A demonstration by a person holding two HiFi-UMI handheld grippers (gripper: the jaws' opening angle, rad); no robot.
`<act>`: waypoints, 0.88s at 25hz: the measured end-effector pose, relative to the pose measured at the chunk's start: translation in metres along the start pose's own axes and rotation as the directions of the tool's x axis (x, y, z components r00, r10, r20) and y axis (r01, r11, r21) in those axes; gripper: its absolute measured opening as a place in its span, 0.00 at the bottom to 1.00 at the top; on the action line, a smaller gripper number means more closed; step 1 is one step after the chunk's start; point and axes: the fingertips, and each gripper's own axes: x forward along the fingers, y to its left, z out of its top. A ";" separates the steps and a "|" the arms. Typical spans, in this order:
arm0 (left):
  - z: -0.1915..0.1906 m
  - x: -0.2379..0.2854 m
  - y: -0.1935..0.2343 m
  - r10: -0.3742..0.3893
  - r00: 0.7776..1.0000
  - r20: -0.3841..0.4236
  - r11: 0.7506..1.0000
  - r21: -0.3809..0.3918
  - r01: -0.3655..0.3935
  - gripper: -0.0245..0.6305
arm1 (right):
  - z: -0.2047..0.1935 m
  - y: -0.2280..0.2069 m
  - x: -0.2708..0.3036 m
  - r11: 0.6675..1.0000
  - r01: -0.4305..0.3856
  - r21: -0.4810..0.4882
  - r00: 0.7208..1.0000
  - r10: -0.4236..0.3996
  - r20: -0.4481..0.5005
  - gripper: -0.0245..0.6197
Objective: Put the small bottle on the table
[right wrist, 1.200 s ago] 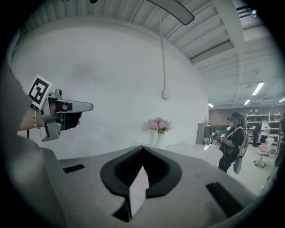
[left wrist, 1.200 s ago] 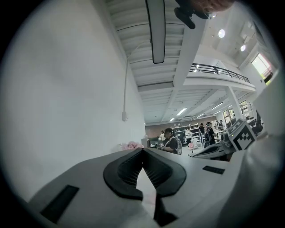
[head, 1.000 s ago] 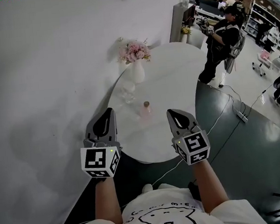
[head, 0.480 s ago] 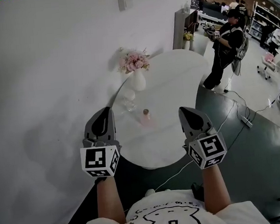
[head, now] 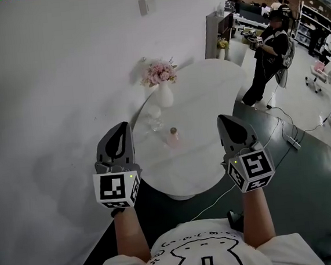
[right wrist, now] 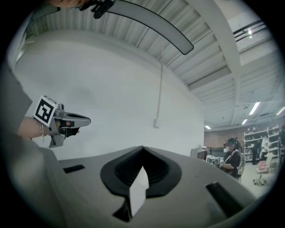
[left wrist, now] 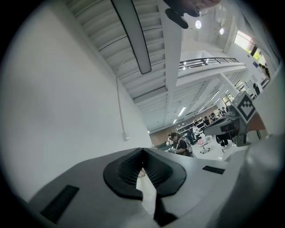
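On the round white table [head: 208,90] the small bottle [head: 174,137] stands upright, pale pink with a darker cap, on the half of the table nearest the person holding the tools. It is free of both grippers. The left gripper [head: 118,140] hangs over the table's near-left edge and the right gripper [head: 231,126] over its near-right edge, so the bottle sits on the table roughly midway between them and a little farther in than their tips, well apart from each. Both point across the table, away from the person. Each gripper's own view shows its dark ribbed pads pressed together at the tip with nothing pinched between them. Farther in on the table, toward the wall side, a clear glass [head: 154,122] stands near the bottle, and beyond that, at the table's far-left rim, is a white vase [head: 163,94] of pink flowers. Off the table's far-right side a person in dark clothes [head: 267,52] stands on the grey floor, and a white cable [head: 270,127] runs along the floor past the table's right side.
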 end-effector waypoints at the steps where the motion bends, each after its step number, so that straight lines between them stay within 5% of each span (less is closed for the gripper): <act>1: 0.003 -0.002 0.001 0.004 1.000 0.006 1.000 0.008 -0.004 0.04 | 0.003 0.000 -0.001 1.000 0.004 -0.002 1.000 -0.004 0.004 0.03; 22: 0.026 -0.023 -0.002 0.015 0.999 0.046 1.000 0.023 -0.017 0.04 | 0.025 0.001 -0.024 0.999 0.032 -0.017 0.999 -0.031 0.030 0.03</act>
